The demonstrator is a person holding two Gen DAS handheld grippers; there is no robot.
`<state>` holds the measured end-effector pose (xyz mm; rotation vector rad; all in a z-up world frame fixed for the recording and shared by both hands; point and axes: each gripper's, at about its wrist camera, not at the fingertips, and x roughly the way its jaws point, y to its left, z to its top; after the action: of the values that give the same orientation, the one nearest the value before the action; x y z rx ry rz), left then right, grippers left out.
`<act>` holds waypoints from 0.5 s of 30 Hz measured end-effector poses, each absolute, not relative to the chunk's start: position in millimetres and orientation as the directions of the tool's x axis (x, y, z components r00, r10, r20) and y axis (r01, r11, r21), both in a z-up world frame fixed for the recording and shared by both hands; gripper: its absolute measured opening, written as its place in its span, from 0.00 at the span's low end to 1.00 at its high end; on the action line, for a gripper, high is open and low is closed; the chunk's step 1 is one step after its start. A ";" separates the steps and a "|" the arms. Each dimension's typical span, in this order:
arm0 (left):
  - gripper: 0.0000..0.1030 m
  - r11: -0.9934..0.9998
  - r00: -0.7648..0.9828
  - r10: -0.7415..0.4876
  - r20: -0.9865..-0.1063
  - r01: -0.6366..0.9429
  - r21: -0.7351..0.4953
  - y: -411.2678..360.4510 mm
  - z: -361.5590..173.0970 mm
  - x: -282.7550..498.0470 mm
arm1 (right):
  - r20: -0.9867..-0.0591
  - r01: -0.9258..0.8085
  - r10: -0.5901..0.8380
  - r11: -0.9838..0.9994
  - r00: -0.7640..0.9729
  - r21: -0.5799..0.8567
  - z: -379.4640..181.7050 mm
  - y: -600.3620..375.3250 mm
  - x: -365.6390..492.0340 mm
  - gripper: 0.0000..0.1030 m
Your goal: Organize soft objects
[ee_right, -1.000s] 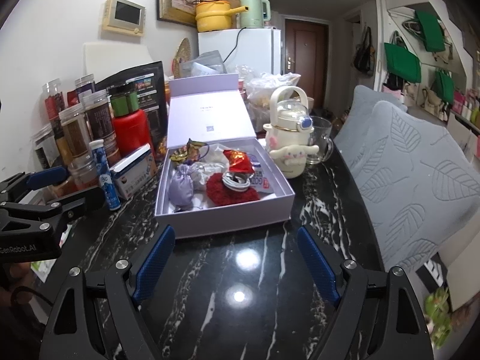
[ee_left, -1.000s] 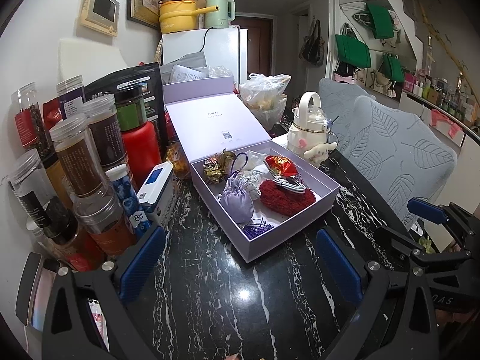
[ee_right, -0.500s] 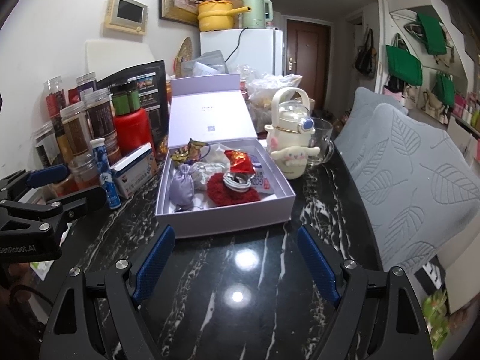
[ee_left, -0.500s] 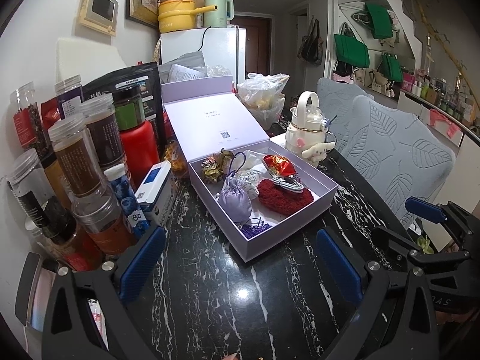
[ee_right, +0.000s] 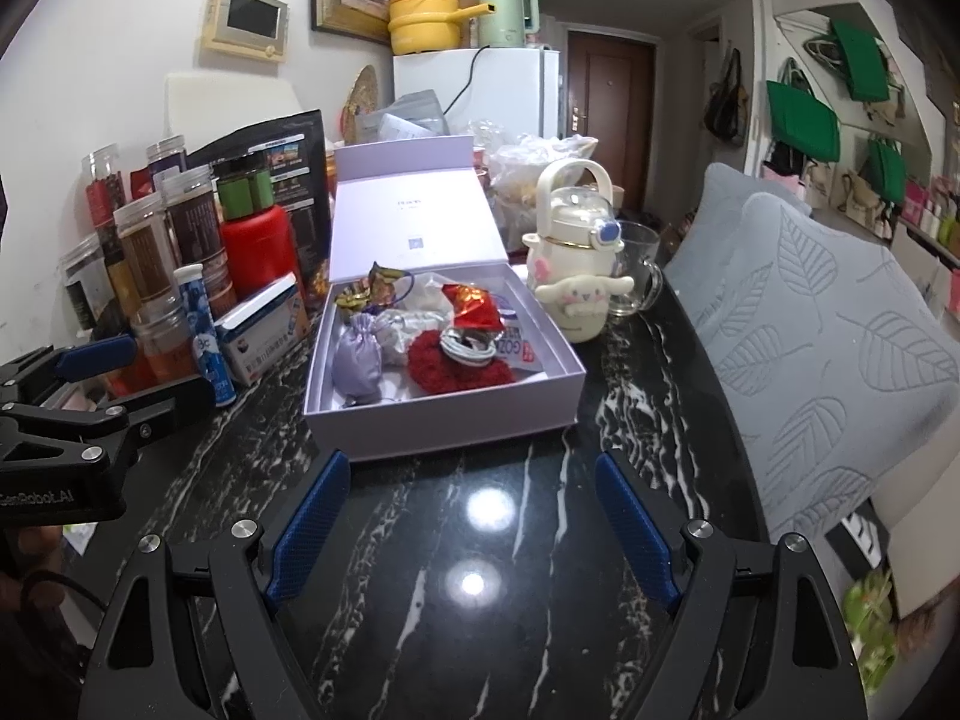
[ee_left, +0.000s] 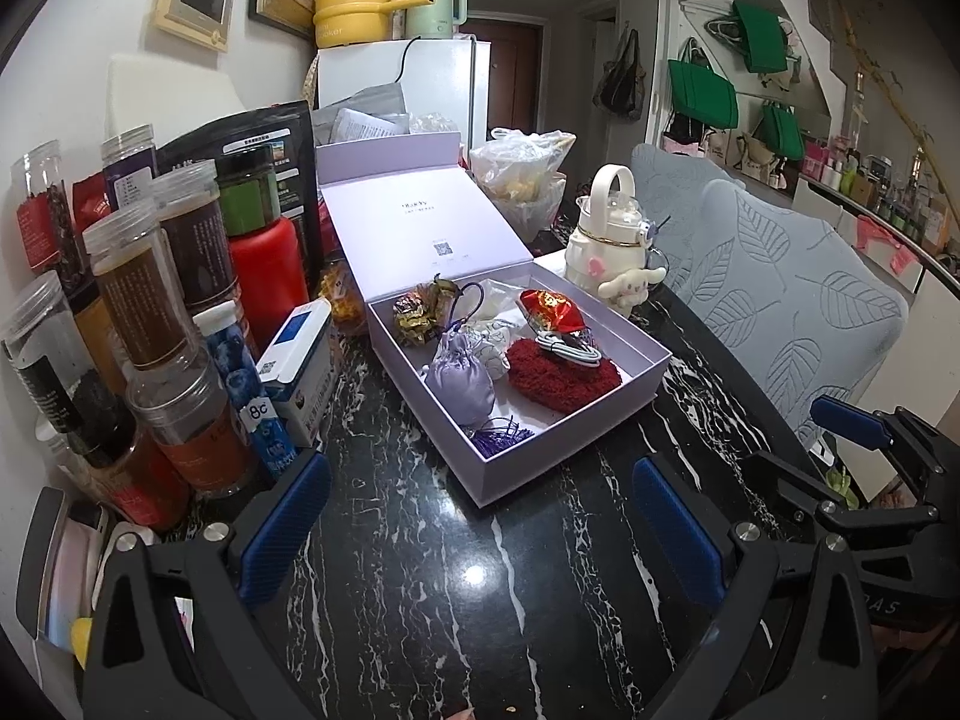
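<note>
While both tools hung over the black marble table (ee_right: 480,540), little had shifted in the past second.
Box: the lilac box (ee_left: 564,438) lay open mid-table, lid propped at the far side.
Soft things: lilac pouch (ee_left: 461,381), red knit piece (ee_left: 561,373) and white pouch (ee_left: 489,339) lay inside.
Left gripper (ee_left: 480,534): spread wide, empty.
Right gripper (ee_right: 474,531): spread wide, empty, near edge.
Meaning: contents unchanged; sorting either pending or complete.

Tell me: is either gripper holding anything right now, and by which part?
Nothing is held. The left gripper and the right gripper are both open over bare tabletop, short of the lavender box.
</note>
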<state>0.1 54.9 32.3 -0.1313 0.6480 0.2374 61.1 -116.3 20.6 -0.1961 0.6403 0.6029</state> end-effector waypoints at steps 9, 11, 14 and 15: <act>0.99 0.967 0.772 0.180 -0.610 -0.251 -0.032 50.4 32.2 -1.0 | -0.613 -0.580 0.462 0.815 0.641 0.008 19.8 -117.4 61.8 0.82; 0.99 0.968 0.771 0.179 -0.611 -0.250 -0.033 50.3 32.3 -0.9 | -0.616 -0.579 0.460 0.815 0.640 0.007 19.8 -117.3 61.8 0.82; 0.99 0.968 0.769 0.175 -0.616 -0.248 -0.035 50.1 32.3 -0.8 | -0.616 -0.581 0.461 0.814 0.639 0.007 19.9 -117.0 61.8 0.82; 0.99 0.968 0.769 0.176 -0.615 -0.249 -0.034 50.2 32.3 -0.6 | -0.617 -0.580 0.460 0.815 0.639 0.007 19.7 -117.0 61.9 0.82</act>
<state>-0.6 50.2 32.3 -0.1155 0.6545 0.2313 61.9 -117.0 19.7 -0.1991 0.6448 0.5976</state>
